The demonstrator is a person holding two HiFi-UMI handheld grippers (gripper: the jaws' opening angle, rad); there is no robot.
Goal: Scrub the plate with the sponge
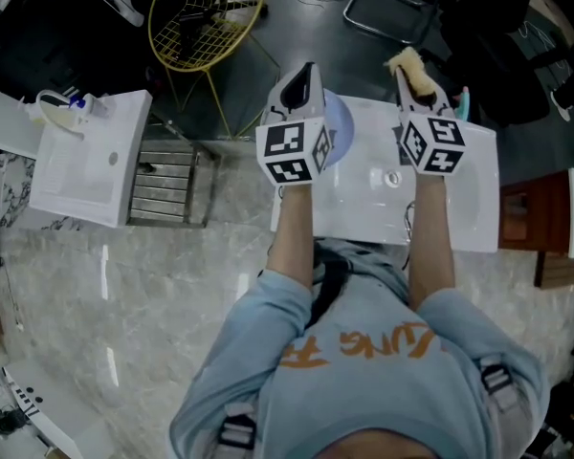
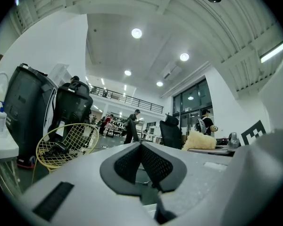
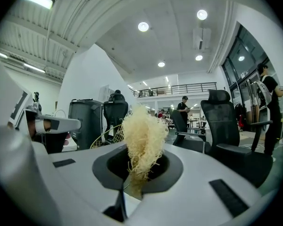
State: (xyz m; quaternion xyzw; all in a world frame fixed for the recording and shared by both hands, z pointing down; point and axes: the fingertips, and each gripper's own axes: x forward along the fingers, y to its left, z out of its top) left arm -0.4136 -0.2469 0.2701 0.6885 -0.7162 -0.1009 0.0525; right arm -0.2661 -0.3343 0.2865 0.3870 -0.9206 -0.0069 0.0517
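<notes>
White side basin [image 1: 86, 161]: far left of the head view, tilted in the frame, with a small bottle [image 1: 77, 103] at its upper end.
Yellow wire basket [image 1: 207, 15]: upper left of the head view, standing on the dark floor, above and to the right of the side basin.
Left gripper [image 1: 308, 71]: upper middle of the head view, held out level over the left end of the sink; its jaws are pressed together with nothing between them, as the left gripper view shows [image 2: 141, 147].
Plate [image 1: 339, 127]: pale blue, just right of the left gripper's marker cube, which hides part of it; it sits at the left end of the sink. Whether the gripper touches it cannot be told.
Sink [image 1: 464, 204]: white, right of centre in the head view, drain near its middle, below both grippers.
Right gripper [image 1: 416, 84]: right of the left one, over the sink's far edge and pointing level; its jaws are clamped on the sponge [image 3: 139, 171].
Sponge [image 1: 409, 63]: pale yellow and stringy, sticking out beyond the jaw tips, apart from the plate.
</notes>
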